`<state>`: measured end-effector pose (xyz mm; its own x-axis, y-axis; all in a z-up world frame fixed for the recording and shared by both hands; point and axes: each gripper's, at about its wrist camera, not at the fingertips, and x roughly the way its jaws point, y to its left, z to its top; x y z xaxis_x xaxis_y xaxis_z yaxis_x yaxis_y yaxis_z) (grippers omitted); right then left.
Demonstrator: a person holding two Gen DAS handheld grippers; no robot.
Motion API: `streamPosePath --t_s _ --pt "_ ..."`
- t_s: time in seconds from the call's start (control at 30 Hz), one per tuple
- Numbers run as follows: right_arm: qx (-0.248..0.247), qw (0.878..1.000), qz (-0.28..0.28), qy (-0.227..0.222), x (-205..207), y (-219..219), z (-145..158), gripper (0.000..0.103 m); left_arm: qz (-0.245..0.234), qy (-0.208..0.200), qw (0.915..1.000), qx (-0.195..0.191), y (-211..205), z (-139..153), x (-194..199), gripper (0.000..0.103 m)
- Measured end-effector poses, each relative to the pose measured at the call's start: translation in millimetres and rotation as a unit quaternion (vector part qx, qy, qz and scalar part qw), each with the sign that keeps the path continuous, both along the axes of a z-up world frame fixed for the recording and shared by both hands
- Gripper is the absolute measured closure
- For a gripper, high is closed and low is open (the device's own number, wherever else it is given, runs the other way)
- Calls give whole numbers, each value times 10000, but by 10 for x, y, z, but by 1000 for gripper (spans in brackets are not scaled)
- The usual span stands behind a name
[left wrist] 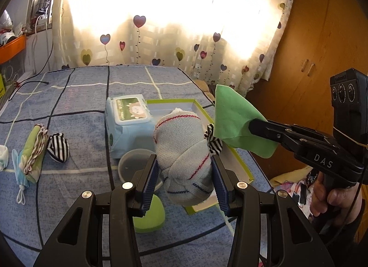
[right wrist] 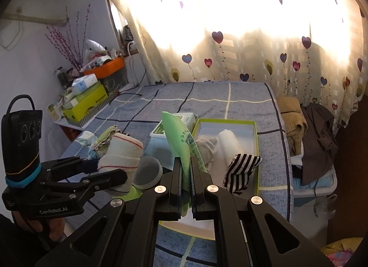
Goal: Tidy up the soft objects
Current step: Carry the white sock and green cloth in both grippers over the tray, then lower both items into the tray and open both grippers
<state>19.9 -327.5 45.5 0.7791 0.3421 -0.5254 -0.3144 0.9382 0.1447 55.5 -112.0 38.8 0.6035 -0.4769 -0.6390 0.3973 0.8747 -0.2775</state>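
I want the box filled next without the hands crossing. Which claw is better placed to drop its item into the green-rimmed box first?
Probably the right claw. It is shut on the thin green cloth and points straight at the green-rimmed open box. The left claw, shut on the knotted white sock bundle, sits further left, over the round translucent lid.

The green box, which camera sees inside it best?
The right wrist view: it looks down into the green box, showing rolled cloths inside. The left wrist view catches only its rim behind the held sock.

Home bedroom: bed (left wrist: 80,110), heart-print curtains (right wrist: 253,44), wardrobe (left wrist: 322,37).
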Motion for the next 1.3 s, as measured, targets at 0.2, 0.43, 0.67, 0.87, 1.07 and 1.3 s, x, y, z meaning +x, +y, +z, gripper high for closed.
streamPosePath --t_s 0.2,0.43,0.67,0.87,1.07,1.3 --pt "-16 9999 -126 31 -23 -86 -53 97 -135 38 9999 62 -155 -30 10 56" --pt "-29 9996 -242 153 -2 -193 -194 97 -264 162 9994 171 -339 -127 62 56" --pt "-31 9984 -387 406 79 -333 -421 97 -359 444 9977 353 -533 -337 166 56" --pt "-95 9969 -414 668 181 -369 -614 97 -457 664 9956 476 -650 -494 232 56" --pt "-183 9946 -410 940 306 -358 -802 97 -531 916 9927 577 -754 -656 317 56" --pt "-212 9922 -470 1135 511 -380 -955 97 -460 1042 9913 658 -825 -754 461 56"
